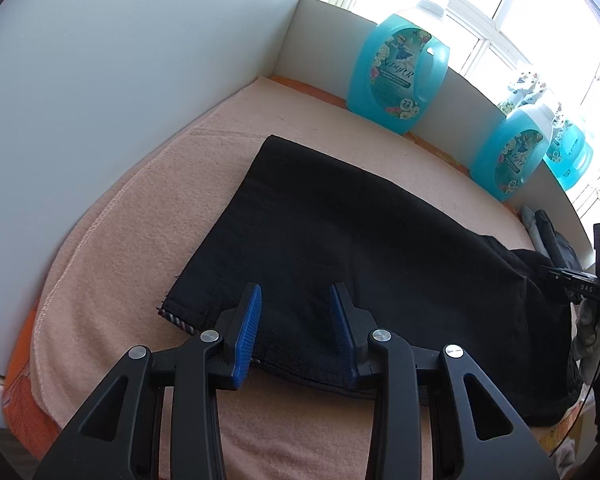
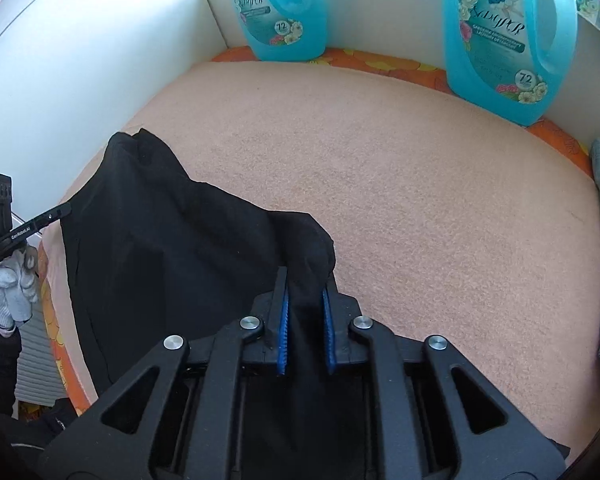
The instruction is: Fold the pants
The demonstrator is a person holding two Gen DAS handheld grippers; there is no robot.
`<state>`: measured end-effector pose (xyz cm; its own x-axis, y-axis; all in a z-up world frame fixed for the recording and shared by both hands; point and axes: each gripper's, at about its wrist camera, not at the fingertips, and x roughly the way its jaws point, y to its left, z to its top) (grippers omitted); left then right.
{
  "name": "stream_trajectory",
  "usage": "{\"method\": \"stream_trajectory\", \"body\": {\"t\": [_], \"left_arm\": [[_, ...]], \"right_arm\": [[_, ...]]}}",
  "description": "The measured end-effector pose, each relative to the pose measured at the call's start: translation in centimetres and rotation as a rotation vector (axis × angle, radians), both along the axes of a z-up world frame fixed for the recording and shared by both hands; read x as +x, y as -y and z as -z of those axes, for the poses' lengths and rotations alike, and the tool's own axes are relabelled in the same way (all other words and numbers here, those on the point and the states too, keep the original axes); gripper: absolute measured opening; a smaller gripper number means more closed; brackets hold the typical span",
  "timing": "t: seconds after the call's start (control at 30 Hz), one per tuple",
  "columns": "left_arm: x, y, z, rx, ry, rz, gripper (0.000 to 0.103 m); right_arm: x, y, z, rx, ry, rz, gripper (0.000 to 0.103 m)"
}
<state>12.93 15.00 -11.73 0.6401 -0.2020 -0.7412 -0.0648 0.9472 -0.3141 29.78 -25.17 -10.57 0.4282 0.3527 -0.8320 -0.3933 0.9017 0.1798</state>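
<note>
"72" on detergent bottle (label)

Pants run hidden under right gripper; waistband unseen.

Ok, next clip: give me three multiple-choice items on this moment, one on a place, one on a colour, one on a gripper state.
1. Where do the blue bottles stand?
A. along the back wall
B. on the pants
C. on the floor

2. What colour are the pants?
A. grey
B. black
C. orange

3. What is the right gripper doing?
A. open, empty
B. shut on a bottle
C. shut on the pants

Answers:
1 A: the bottles stand on the surface against the back wall.
2 B: the pants are black on the peach blanket.
3 C: the right gripper pinches black fabric, while the left gripper is open.
</note>
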Motion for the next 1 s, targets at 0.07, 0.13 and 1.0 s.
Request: {"method": "stream_trajectory", "body": {"t": [0.07, 0.13, 1.0], "left_arm": [[0.5, 0.4, 0.5, 0.007, -0.015, 0.011, 0.034], [0.8, 0.9, 0.5, 0.027, -0.014, 0.017, 0.034], [-2.1, -5.1, -0.3, -0.073, 0.006, -0.108, 0.038]], "right_arm": [[-0.6, 0.6, -1.0, -0.020, 0.062, 0.034, 0.011], [-0.3, 0.4, -0.7, -0.055, 0.045, 0.037, 0.011], [-9.5, -7.2, -5.5, -0.050, 0.161, -0.072, 0.047]]}}
